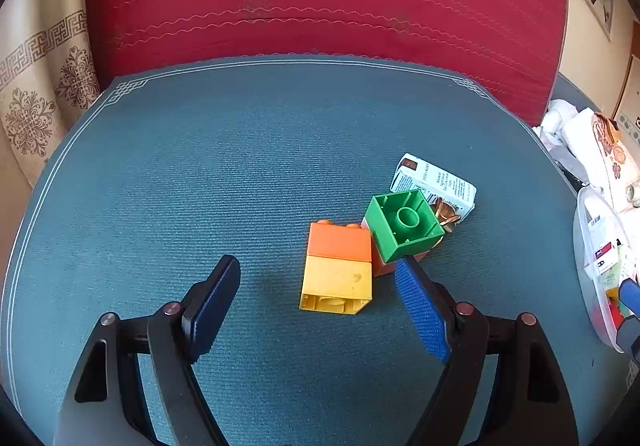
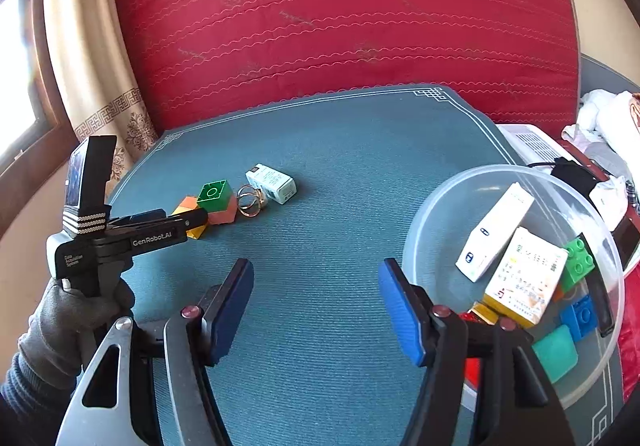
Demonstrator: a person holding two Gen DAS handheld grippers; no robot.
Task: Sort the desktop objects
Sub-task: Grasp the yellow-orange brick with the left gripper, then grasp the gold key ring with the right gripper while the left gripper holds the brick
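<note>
Left hand-held gripper (image 1: 320,278) hangs over the blue mat (image 1: 240,166) on the bench, jaws apart, gripping nothing. The orange/yellow block (image 1: 338,270) lies on its side between the fingertips, not touched as far as the pics show. Just right of that block: green block (image 1: 404,224), hollow side up, tilted on a salmon block (image 1: 380,266). Right fingertip sits just below the green block; contact can't be told. Behind the green block, touching it or nearly: small white box (image 1: 434,182) w/ print, lying flat, and gold rings (image 1: 446,216) betw. box and green block.

Right hand-held gripper (image 2: 316,278) is also released, nothing betw. its pads, over bare mat well right of the block cluster. Just right of it: clear bowl (image 2: 440,206) w/ two white boxes (image 2: 496,234), green brick (image 2: 578,260), blue brick (image 2: 580,316), teal piece (image 2: 558,354) and smth red inside. A gloved hand (image 2: 76,310) grips the left tool's handle, seen in right wrist view, left of the blocks.
</note>
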